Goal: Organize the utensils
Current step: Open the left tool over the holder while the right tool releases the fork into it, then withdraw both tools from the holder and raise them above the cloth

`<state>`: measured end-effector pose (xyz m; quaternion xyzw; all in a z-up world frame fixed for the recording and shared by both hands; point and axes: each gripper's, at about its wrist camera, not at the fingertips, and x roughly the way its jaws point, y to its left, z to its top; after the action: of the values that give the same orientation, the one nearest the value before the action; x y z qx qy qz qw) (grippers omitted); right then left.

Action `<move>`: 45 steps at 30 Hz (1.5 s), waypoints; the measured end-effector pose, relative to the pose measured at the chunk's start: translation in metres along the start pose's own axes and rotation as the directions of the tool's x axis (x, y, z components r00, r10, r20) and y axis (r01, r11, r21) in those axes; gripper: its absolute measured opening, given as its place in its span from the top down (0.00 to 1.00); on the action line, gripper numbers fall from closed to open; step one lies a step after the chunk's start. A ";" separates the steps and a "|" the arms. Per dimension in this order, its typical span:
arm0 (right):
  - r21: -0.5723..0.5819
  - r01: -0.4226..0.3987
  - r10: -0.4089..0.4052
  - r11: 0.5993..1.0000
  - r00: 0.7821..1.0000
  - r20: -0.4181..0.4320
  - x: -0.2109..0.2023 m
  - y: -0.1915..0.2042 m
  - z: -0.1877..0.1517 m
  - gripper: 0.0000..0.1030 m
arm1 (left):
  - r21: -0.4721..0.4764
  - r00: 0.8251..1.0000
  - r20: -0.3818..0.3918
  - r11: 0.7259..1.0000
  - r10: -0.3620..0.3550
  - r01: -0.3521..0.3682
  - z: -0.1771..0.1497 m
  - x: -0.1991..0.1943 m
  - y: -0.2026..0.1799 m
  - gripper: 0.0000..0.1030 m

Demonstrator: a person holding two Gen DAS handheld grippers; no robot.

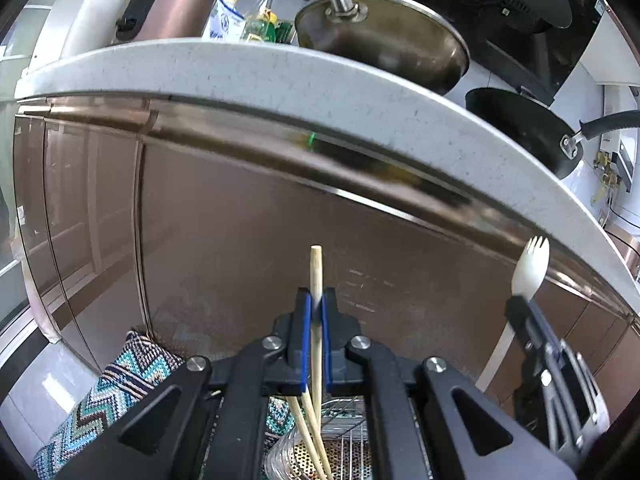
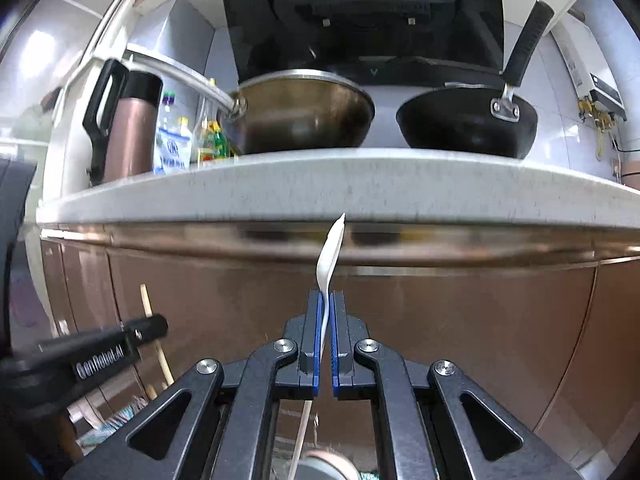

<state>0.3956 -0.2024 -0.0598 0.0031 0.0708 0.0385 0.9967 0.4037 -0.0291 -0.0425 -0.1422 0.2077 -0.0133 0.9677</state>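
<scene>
Black linkage arms fill the bottom of both wrist views; between them the left gripper (image 1: 316,304) is clamped tight on a wooden chopstick (image 1: 316,268), its blue pads pressing the stick on either side; the chopstick stands nearly upright, its blunt end rising above the fingertips, and below the jaws what look like more wooden sticks splay down toward a wire rack (image 1: 346,428) with a perforated metal floor; whether those lower sticks touch the rack I cannot tell. Off to the side, the right gripper (image 2: 328,300) is closed on a white plastic spork (image 2: 330,256), holding it edge-on by the neck so the head curves up toward the counter edge; from the left wrist view the same spork (image 1: 530,268) shows its tined head standing just under the countertop rim; its long handle hangs down below the jaws. Both utensils are held in the air in front of the brown cabinet fronts (image 1: 240,240), below the pale speckled countertop (image 2: 360,188). On that countertop, near its front edge, sit a steel wok (image 2: 304,112) and, beside it, a black frying pan (image 2: 468,124); toward the far left end stand bottles (image 2: 188,140) and a bronze-coloured flask (image 2: 132,128). A patterned zigzag cloth (image 1: 120,392) lies low on the floor side, next to the rack.
</scene>
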 end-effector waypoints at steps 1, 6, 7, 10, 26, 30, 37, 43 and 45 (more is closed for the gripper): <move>-0.005 0.004 -0.004 1.000 1.000 -0.010 0.001 0.000 -0.006 0.97 | 0.001 1.000 -0.004 1.000 0.002 -0.002 -0.002 0.001 0.001 0.96; -0.006 0.003 -0.003 1.000 0.999 -0.045 -0.001 -0.002 -0.023 0.96 | -0.008 1.000 -0.015 1.000 -0.012 0.012 -0.005 -0.001 0.006 0.96; 0.000 0.004 -0.004 1.000 0.999 -0.049 -0.002 -0.004 -0.025 0.96 | -0.006 1.000 -0.014 1.000 -0.012 0.012 -0.005 -0.003 0.006 0.96; 0.006 0.006 -0.006 1.000 0.998 -0.060 -0.007 -0.007 -0.026 0.89 | 0.005 1.000 -0.017 1.000 -0.014 0.014 -0.004 -0.009 0.005 0.94; 0.006 -0.006 0.007 1.000 0.998 -0.065 -0.069 -0.012 0.014 0.53 | 0.037 1.000 -0.016 0.999 -0.010 0.011 0.017 -0.083 0.010 0.86; 0.022 -0.029 0.031 0.999 0.996 -0.087 -0.096 -0.013 0.024 0.53 | 0.058 1.000 -0.012 0.998 0.011 -0.010 0.021 -0.117 0.018 0.86; 0.049 -0.051 0.058 0.997 0.988 -0.145 -0.147 -0.014 0.031 0.53 | 0.076 0.998 -0.003 0.995 0.067 -0.066 0.017 -0.181 0.041 0.79; 0.042 -0.063 0.070 0.997 0.981 -0.182 -0.186 -0.012 0.030 0.53 | 0.117 0.995 -0.014 0.989 0.096 -0.093 0.011 -0.226 0.054 0.79; 0.042 -0.078 0.085 0.996 0.977 -0.197 -0.198 -0.011 0.029 0.53 | 0.128 0.995 -0.022 0.987 0.101 -0.098 0.008 -0.240 0.057 0.79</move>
<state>0.2051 -0.2287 -0.0035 0.0189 0.1706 0.0782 0.9821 0.1859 0.0485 0.0436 -0.0697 0.2269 0.0198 0.9712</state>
